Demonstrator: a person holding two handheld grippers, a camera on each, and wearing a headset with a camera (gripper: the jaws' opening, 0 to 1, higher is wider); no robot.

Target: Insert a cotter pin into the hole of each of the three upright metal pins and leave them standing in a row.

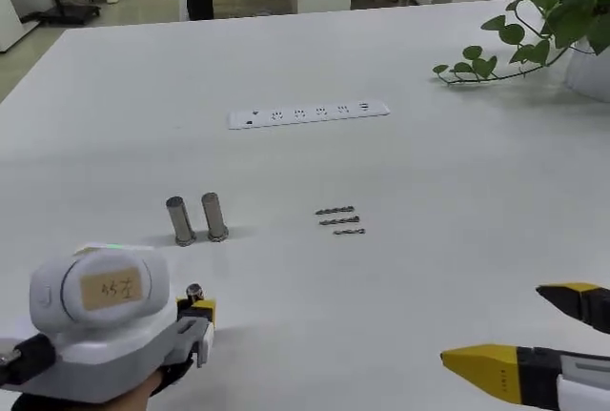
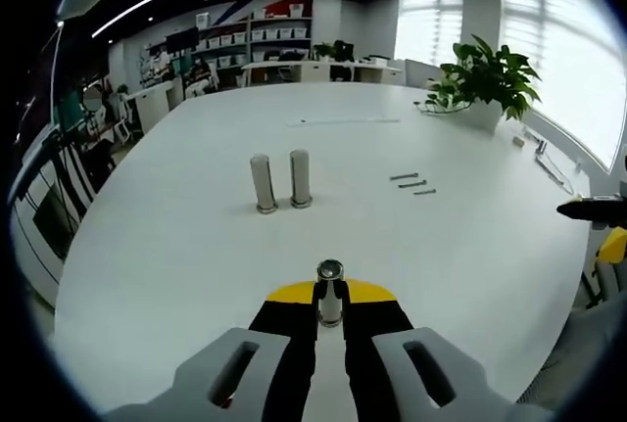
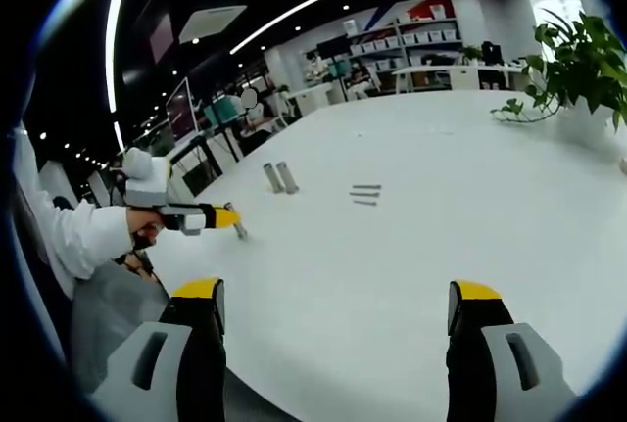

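Cannot tell holes in two upright grey metal pins (image 1: 179, 220): too small. Cannot see lower end of third silver pin (image 2: 329, 273) inside left hand-held gripper (image 2: 330, 299).

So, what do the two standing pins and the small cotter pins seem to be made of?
Standing pins: probably steel, matte grey, with pale highlights down their sides. Cotter pins: likely metal wire, dark grey; too small to tell the finish.

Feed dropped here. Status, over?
Left gripper shut on metal pin. Right gripper open, empty. Two other pins upright; three cotter pins lying nearby, unobstructed.
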